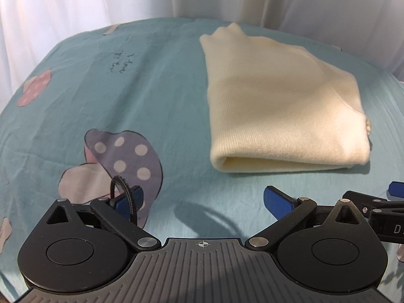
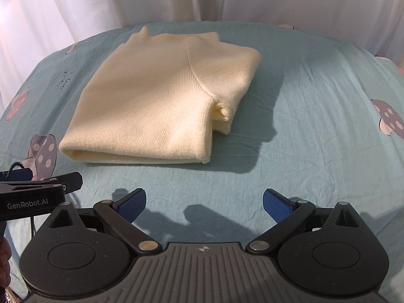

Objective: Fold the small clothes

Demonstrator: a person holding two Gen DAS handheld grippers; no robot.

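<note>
Both hand-held grippers, left [image 1: 203, 200] and right [image 2: 204, 203], spread wide, folded sweater [image 2: 156, 96] just ahead.

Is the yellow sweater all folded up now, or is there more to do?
It looks nearly finished. The cream knit sweater lies folded into a neat stack on the blue mushroom-print bedsheet, with its folded edge facing the grippers. Nothing is in hand: the left gripper and the right gripper are both open and empty, short of the sweater. A small bit of fabric pokes out at the right side and might want tucking.

Folded cream sweater [image 1: 282, 108] on teal bedsheet [image 1: 156, 80], left tool [image 1: 203, 200] spread wide, empty
</note>
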